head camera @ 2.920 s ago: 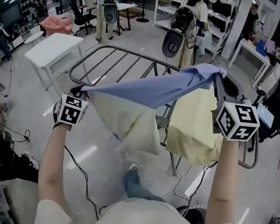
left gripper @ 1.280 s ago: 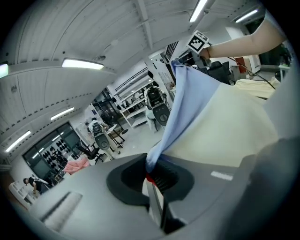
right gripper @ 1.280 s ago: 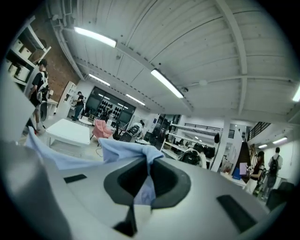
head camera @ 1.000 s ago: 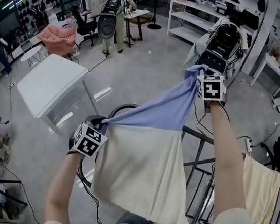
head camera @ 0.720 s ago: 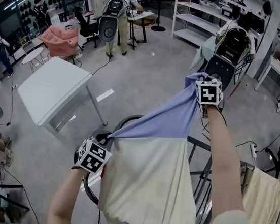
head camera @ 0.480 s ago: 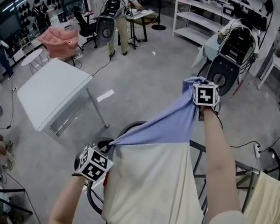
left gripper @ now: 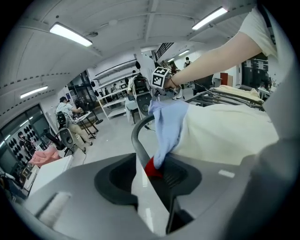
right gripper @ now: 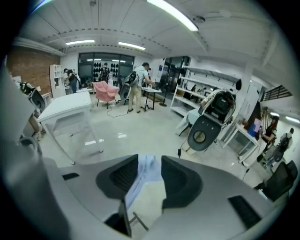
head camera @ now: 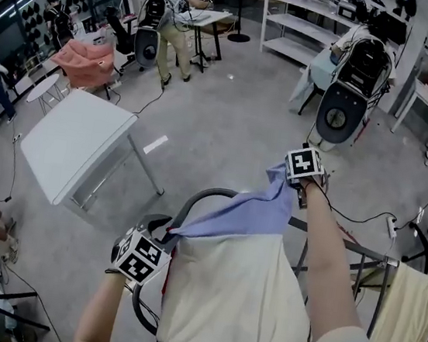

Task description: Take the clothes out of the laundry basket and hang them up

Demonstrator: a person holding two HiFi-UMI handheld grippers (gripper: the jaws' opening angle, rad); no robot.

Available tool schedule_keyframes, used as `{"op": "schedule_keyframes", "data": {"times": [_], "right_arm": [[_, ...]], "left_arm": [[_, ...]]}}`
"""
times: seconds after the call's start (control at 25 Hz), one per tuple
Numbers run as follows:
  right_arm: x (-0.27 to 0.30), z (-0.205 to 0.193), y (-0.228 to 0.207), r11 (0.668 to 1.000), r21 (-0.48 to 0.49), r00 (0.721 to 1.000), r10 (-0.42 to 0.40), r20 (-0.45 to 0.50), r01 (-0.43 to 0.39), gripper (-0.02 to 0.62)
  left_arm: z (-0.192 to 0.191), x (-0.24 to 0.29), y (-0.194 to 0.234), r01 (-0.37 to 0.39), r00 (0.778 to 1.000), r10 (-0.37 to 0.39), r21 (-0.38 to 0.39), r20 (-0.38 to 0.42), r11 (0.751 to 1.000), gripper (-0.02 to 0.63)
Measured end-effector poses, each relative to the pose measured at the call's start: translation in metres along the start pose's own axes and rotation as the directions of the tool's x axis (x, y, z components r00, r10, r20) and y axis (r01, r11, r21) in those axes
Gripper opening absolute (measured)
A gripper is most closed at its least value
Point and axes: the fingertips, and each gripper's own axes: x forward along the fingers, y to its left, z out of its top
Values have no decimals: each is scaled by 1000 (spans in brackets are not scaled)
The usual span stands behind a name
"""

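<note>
Your left gripper (left gripper: 150, 176) is opening. Its jaws stand apart, and the blue corner of the garment (head camera: 236, 302) hangs loose in the gap, close against one pad. A small red patch (left gripper: 151, 168) shows at that corner; it may be a label, but nothing on it can be read.

Your right gripper (right gripper: 149, 176) is opening too. The other blue corner lies slack between its parted pads, with neither pad pressing on it.

From your head view, the garment has a blue top band and a cream body. It is spread between your two grippers and lies over the grey drying rack (head camera: 199, 198), with the cream part hanging down on your side of the curved end rail.

A second cream cloth (head camera: 403, 308) hangs on the rack at your far right, well apart from the first.

The only print you can make out is the black-and-white square pattern on the left marker cube (head camera: 140, 254) and the right marker cube (head camera: 305, 164).

A white table (head camera: 69, 139) stands to your left, with a pink cloth (head camera: 84, 59) beyond it. Any wording farther back in the room is too small to read.
</note>
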Motion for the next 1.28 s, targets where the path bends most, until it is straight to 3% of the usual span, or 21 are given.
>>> {"op": "schedule_keyframes", "data": {"times": [0.24,0.36,0.56,0.76,1.04,1.2,1.28], "right_arm": [[-28,-42,-4,999,25,998,33,-51,-32,177],[-59,-53,-7,999,27,999,36,-16,-36,177],[-137,-60,3,998,-3,990,64,129,-64,176],[-231,-93,31,992,-88,969,112,222,-95,172],[-352,-165,62,985,-76,934,169,313,-153,163],[-401,-211,72,984,-48,931,177,320,-170,163],[-416,-234,78,982,-37,932,186,312,-184,163]], "left_arm": [[5,-9,-17,42,999,-41,-19,17,999,281],[14,-22,-34,33,999,-32,-6,33,999,296],[24,-53,-70,8,997,-6,-35,80,999,296],[23,-92,-106,-46,990,54,-68,127,997,296],[22,-133,-200,-3,979,27,-116,202,993,290],[22,-148,-253,30,965,17,-176,261,984,187],[20,-153,-277,47,959,15,-208,284,977,166]]}}
